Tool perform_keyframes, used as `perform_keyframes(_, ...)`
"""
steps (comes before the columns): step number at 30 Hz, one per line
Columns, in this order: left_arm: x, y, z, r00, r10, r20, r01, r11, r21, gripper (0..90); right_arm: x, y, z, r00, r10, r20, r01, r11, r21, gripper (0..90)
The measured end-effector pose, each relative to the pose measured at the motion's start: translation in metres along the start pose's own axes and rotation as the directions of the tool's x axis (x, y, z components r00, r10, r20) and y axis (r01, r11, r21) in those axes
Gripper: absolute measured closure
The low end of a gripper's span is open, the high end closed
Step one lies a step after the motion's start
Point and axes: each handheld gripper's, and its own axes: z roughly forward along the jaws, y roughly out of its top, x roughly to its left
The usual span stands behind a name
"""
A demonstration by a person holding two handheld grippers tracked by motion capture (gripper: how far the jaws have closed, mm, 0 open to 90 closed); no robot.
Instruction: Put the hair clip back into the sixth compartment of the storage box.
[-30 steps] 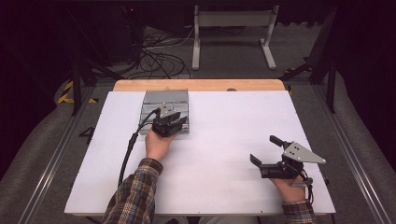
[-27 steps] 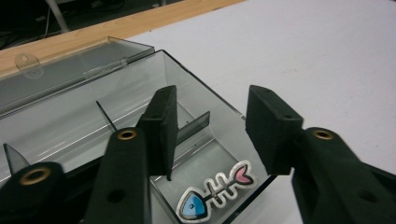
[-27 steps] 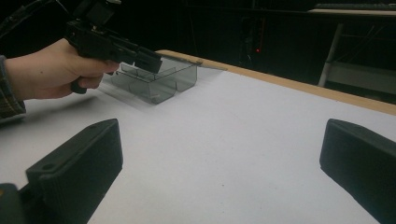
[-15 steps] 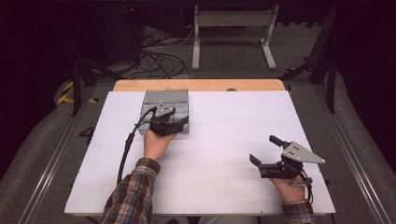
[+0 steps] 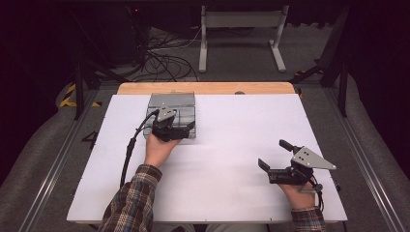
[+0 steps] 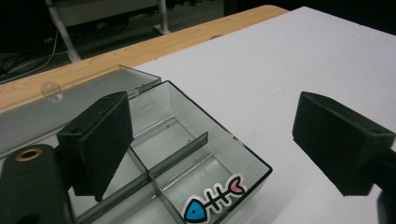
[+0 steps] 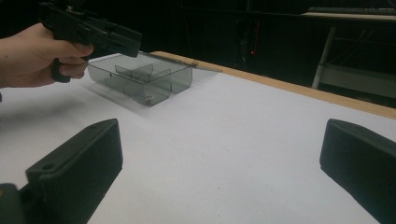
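Observation:
A clear grey compartment box (image 5: 173, 104) lies at the table's far left of centre, its lid (image 6: 70, 100) folded open toward the wooden edge. Dividers (image 6: 173, 156) split the inside, and a fish-bone sticker (image 6: 212, 204) lies in the near corner compartment. My left gripper (image 5: 176, 129) hovers over the box's near part, open, with nothing between its jaws (image 6: 219, 135). My right gripper (image 5: 274, 153) rests low at the near right, open and empty (image 7: 219, 158), far from the box (image 7: 140, 77). From there the left gripper (image 7: 93, 32) shows above the box.
A white sheet (image 5: 232, 145) covers the table, with a strip of wood (image 5: 208, 88) along the far edge. Beyond it lie cables (image 5: 164, 53) and a metal stand (image 5: 241, 29) on the dark floor. The left gripper's cable (image 5: 130, 145) trails over the sheet.
The left gripper has shifted a little over the box's near part and turned slightly. The right gripper has stayed in place, still open.

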Motion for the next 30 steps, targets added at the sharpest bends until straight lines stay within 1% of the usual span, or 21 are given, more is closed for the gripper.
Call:
perform_keyframes(5, -0.001, 0.004, -0.009, 0.9998, 0.018, 0.006, -0.018, 0.9995, -0.027, 8.6, 0.000, 0.000, 0.000, 1.0000, -0.001, 0.003, 0.001, 1.000, 0.000, 0.0)
perform_keyframes(7, -0.002, 0.006, -0.012, 0.9998, 0.018, 0.008, -0.017, 0.9993, -0.034, 8.0, 0.000, 0.000, 0.000, 1.0000, 0.000, 0.005, 0.000, 1.000, 0.000, 0.0)
perform_keyframes(9, -0.004, 0.007, -0.016, 0.9994, 0.033, 0.008, -0.032, 0.9987, -0.040, 7.8, 0.000, 0.000, 0.000, 1.0000, 0.000, 0.005, 0.000, 1.000, 0.000, 0.0)
perform_keyframes(12, -0.004, 0.010, -0.021, 0.9991, 0.041, 0.011, -0.040, 0.9976, -0.056, 7.1, 0.000, 0.000, 0.000, 1.0000, 0.000, 0.008, 0.000, 1.000, -0.003, 0.0)
perform_keyframes(14, -0.005, 0.011, -0.024, 0.9992, 0.038, 0.014, -0.037, 0.9971, -0.066, 6.5, 0.000, 0.000, 0.000, 0.9999, 0.000, 0.013, 0.000, 1.000, -0.003, 0.0)
perform_keyframes(19, -0.007, 0.014, -0.035, 0.9984, 0.053, 0.017, -0.051, 0.9954, -0.080, 4.9, 0.000, -0.001, 0.000, 0.9994, -0.014, 0.032, 0.014, 1.000, 0.002, 0.0)
perform_keyframes(20, -0.007, 0.014, -0.037, 0.9982, 0.055, 0.024, -0.053, 0.9949, -0.085, 4.8, 0.000, -0.001, 0.000, 0.9993, -0.015, 0.034, 0.014, 1.000, 0.003, 0.0)
perform_keyframes(22, -0.007, 0.014, -0.042, 0.9979, 0.061, 0.023, -0.059, 0.9936, -0.096, 4.3, 0.000, -0.001, 0.000, 0.9992, -0.009, 0.040, 0.009, 1.000, 0.002, 0.0)
perform_keyframes(23, -0.006, 0.013, -0.045, 0.9979, 0.058, 0.029, -0.055, 0.9934, -0.101, 4.0, 0.000, -0.001, -0.001, 0.9992, -0.010, 0.039, 0.010, 1.000, 0.001, 0.0)
perform_keyframes(29, -0.005, 0.010, -0.060, 0.9978, 0.063, 0.021, -0.060, 0.9899, -0.129, 3.3, 0.000, 0.000, -0.001, 0.9994, -0.001, 0.036, 0.002, 1.000, -0.011, 0.0)
perform_keyframes(30, -0.005, 0.008, -0.062, 0.9981, 0.058, 0.023, -0.054, 0.9890, -0.137, 3.3, 0.000, 0.000, -0.001, 0.9993, 0.000, 0.036, 0.001, 1.000, -0.011, 0.0)
